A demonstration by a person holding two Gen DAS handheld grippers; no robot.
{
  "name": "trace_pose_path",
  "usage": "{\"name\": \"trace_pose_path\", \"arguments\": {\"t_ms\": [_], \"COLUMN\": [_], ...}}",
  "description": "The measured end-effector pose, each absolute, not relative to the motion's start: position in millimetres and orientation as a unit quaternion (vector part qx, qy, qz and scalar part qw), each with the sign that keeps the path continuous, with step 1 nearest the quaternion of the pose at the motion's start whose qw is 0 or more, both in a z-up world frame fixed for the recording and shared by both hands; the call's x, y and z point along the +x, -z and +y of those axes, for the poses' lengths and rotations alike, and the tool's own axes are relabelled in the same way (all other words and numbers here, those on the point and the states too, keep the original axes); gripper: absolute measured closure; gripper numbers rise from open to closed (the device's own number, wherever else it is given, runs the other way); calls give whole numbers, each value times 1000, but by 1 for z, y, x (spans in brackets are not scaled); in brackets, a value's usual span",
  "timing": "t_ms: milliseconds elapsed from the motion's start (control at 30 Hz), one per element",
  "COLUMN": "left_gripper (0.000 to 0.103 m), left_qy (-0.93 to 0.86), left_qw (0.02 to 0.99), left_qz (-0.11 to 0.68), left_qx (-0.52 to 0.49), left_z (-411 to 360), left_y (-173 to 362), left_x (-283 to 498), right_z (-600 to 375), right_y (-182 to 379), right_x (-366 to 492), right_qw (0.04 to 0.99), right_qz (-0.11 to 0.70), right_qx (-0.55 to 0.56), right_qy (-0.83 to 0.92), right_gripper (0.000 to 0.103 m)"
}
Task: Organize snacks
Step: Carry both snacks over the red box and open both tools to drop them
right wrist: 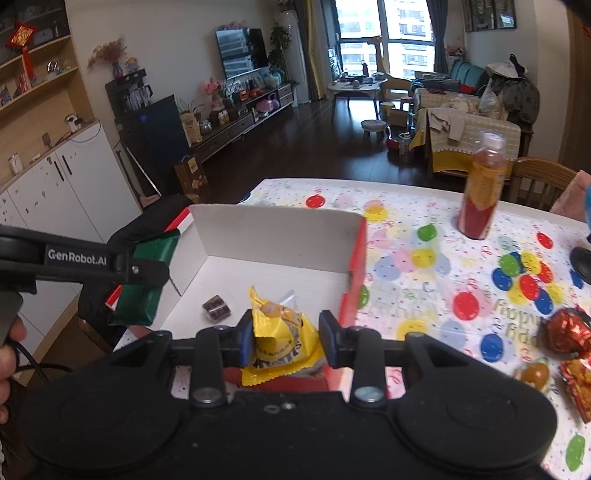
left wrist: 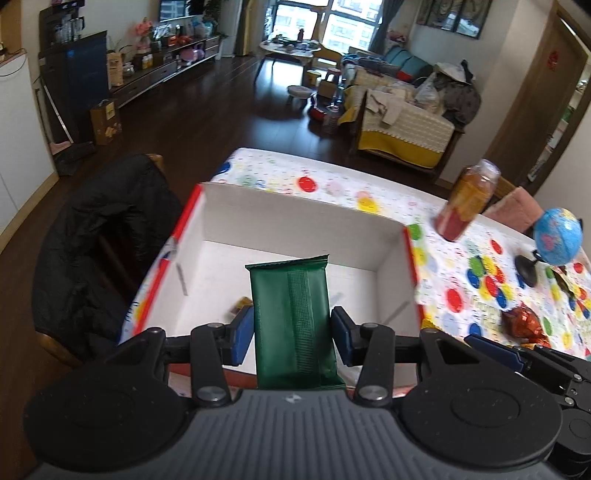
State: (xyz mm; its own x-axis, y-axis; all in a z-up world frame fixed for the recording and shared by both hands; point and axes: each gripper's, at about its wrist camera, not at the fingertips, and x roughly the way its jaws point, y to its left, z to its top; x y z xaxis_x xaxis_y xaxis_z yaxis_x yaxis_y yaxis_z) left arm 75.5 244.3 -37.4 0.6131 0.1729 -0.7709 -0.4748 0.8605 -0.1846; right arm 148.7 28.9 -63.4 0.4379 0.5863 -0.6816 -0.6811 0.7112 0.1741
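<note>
While clamped, glossy green packet [left wrist: 291, 317], crinkled yellow pouch [right wrist: 280, 339]

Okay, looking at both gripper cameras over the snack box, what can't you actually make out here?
- Yellow snack packet: right wrist view, print blurred and partly covered by the right hand-held gripper.
- Green packet: left wrist view, shows its unprinted back; lower end hidden behind the left hand-held gripper.
- Globe: right wrist view, cut off by the edge.

Daylight from the far windows [right wrist: 384, 33] leaves the room dim and the dark floor [left wrist: 207, 110] glossy, with fisheye bending at edges and slight motion blur.
</note>
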Motion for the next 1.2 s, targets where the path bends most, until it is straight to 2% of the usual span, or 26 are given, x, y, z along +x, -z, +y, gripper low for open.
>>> {"name": "trace_pose_path", "arguments": {"t_ms": [500,1100,1200], "left_gripper": [58,58,53], "left_qy": [-193,-167,-165], "left_qw": [860,843,844], "left_qz": [441,490,488], "left_qx": [-167,-147,-148], "left_z": [305,305,304], "left_y": [77,126,124], "left_x": [106,118,117], "right_z": [93,107,104], "right_y": [103,134,132], "right_x": [167,171,169], "right_qw": [828,816,818], "right_qz": [408,443,442], "right_qx": [-94,-112,-107], "right_qy": [-373,-355,-352], "right_gripper": [68,66,63]}}
